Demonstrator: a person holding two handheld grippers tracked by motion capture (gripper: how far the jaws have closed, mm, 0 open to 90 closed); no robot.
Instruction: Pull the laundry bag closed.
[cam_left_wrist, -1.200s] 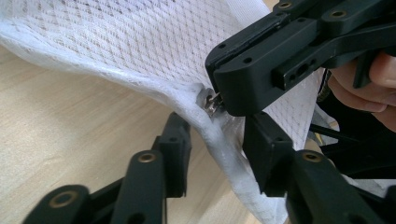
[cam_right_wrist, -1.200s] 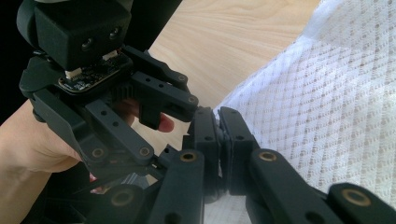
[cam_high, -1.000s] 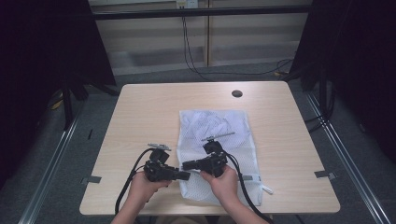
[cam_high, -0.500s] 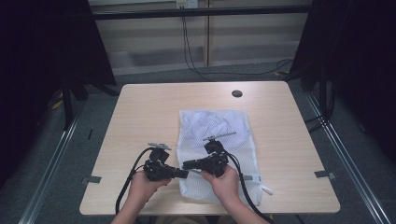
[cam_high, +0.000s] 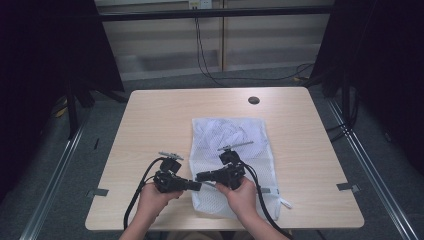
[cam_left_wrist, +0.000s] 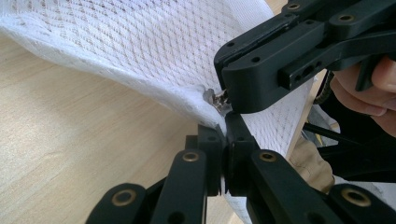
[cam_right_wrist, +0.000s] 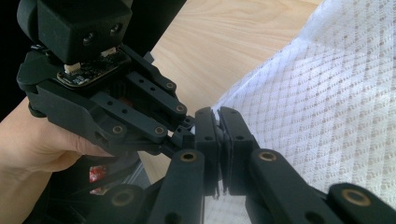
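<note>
Left gripper (cam_left_wrist: 223, 135) has just clamped tight on the edge of the white mesh bag (cam_high: 231, 145). Right gripper (cam_right_wrist: 218, 122) pinches the bag's metal zipper pull (cam_left_wrist: 218, 99) just beside it. Bag lies flat on the wooden table (cam_high: 160, 120), toward its near edge.

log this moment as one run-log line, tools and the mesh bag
left tool: just closed, shut on mesh bag edge | right tool: shut on zipper pull | table: bag lies flat

A lab (black curtains (cam_high: 45, 45), floor rails (cam_high: 50, 185)) around a table (cam_high: 165, 115).
</note>
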